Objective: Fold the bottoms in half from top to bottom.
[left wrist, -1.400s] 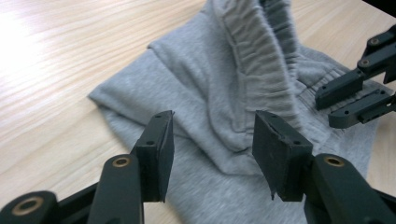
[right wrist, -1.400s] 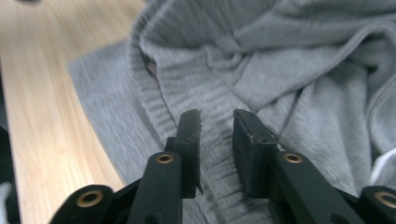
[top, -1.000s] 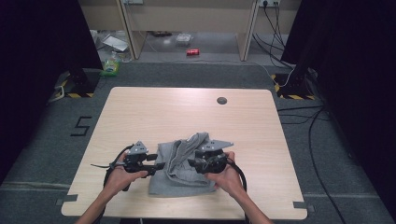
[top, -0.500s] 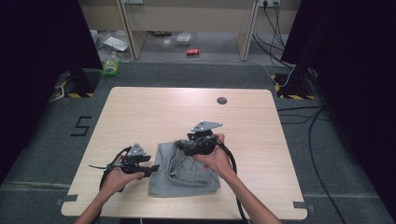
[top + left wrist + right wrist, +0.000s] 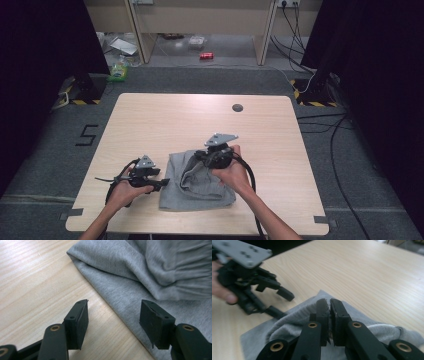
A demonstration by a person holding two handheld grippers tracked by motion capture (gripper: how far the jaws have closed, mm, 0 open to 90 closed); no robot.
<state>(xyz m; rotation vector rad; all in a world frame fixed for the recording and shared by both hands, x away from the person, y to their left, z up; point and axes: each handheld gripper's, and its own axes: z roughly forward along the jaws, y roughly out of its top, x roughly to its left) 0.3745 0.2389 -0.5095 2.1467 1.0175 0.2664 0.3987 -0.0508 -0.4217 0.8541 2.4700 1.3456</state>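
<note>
A grey cloth (image 5: pixel 200 187) lies crumpled on the front middle of the wooden table (image 5: pixel 165 120). My right gripper (image 5: pixel 199 156) is over its far part, shut on a raised fold of the cloth (image 5: pixel 294 322); in the right gripper view the two jaws (image 5: pixel 329 305) press together with fabric bunched under them. My left gripper (image 5: pixel 164 184) sits just left of the cloth, its jaws pointing at it. In the left gripper view it (image 5: pixel 113 318) is open, and the cloth's (image 5: pixel 150 270) left edge runs between the jaws, just above the wood.
A round cable hole (image 5: pixel 237 107) sits in the far right part of the table. Bare wood spreads behind and to the left of the cloth. On the floor beyond the table lie a red can (image 5: pixel 206 56) and a green bottle (image 5: pixel 118 71); cables (image 5: pixel 345 165) trail at right.
My right gripper has moved away from the person and slightly left, pulling a fold of cloth up with it. The left gripper has shifted only slightly toward the front edge.
</note>
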